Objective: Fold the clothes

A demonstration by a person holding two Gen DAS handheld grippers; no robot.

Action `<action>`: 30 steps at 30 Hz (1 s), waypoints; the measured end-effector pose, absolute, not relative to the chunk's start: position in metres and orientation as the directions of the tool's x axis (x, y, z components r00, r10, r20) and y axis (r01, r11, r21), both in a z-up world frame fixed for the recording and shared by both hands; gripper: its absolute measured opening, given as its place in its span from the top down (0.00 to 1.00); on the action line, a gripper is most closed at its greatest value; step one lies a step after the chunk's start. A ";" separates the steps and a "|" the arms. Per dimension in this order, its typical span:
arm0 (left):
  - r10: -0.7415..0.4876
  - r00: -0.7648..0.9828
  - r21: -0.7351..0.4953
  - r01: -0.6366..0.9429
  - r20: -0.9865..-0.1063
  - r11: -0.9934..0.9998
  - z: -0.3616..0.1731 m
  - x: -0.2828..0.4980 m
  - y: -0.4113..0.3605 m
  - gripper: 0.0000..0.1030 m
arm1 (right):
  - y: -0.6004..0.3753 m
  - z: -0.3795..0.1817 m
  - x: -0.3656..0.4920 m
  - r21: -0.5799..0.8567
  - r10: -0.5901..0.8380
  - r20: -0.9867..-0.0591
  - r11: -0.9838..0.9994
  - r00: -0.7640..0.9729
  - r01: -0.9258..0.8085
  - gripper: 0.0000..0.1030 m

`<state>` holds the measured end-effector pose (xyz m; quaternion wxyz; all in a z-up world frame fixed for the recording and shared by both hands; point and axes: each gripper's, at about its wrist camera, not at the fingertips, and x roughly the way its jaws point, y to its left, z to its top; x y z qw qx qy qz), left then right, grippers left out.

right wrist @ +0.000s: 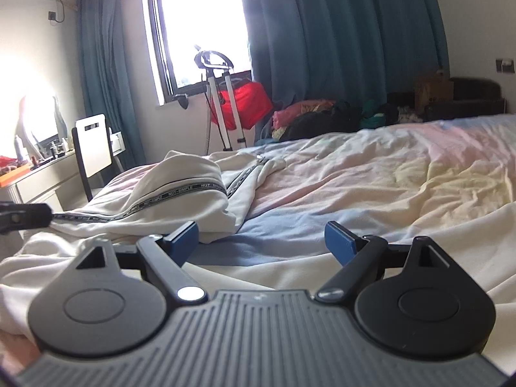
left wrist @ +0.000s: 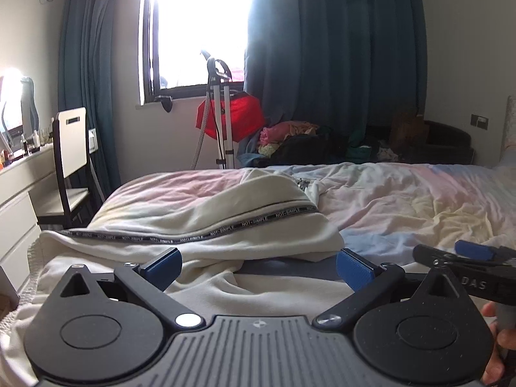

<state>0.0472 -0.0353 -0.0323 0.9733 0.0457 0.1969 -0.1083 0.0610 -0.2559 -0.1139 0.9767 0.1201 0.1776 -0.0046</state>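
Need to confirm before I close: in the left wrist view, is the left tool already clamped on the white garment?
No. The left tool stands open, its blue pads wide apart, with the white garment lying between them unpinched.

This is a bedroom in a home. A big bed (right wrist: 387, 174) with a soft, wrinkled blanket fills the room. Blue curtains (left wrist: 332, 48) hang by a bright window (left wrist: 196, 25). A chair (left wrist: 69, 148) stands by a counter (left wrist: 19, 174) with little bottles. Clothes (left wrist: 290, 138) lie piled behind the bed.
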 end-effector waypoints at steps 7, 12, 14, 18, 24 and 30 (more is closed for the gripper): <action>-0.197 0.925 0.047 0.224 -0.325 0.974 -0.018 0.032 -0.019 0.00 | -0.289 -0.110 0.186 0.455 0.146 -0.407 0.888 0.902 0.062 0.16; -0.133 0.949 0.096 0.166 -0.287 0.981 -0.045 0.055 -0.008 0.00 | -0.304 -0.135 0.308 0.567 0.177 -0.456 0.813 0.872 0.131 0.22; -0.093 0.952 0.130 0.136 -0.291 0.982 -0.058 0.070 -0.005 0.00 | -0.304 -0.147 0.348 0.584 0.170 -0.466 0.796 0.868 0.158 0.23; -0.107 0.926 0.052 0.134 -0.363 0.990 -0.078 0.102 0.004 0.00 | -0.295 -0.176 0.408 0.577 0.160 -0.511 0.793 0.845 0.199 0.34; -0.142 0.893 0.010 0.162 -0.427 0.987 -0.106 0.130 0.004 0.00 | -0.282 -0.185 0.452 0.529 0.104 -0.474 0.828 0.875 0.188 0.82; -0.141 0.889 0.025 0.169 -0.435 0.985 -0.116 0.136 -0.003 0.00 | -0.283 -0.144 0.434 0.471 0.003 -0.387 0.860 0.922 0.194 0.88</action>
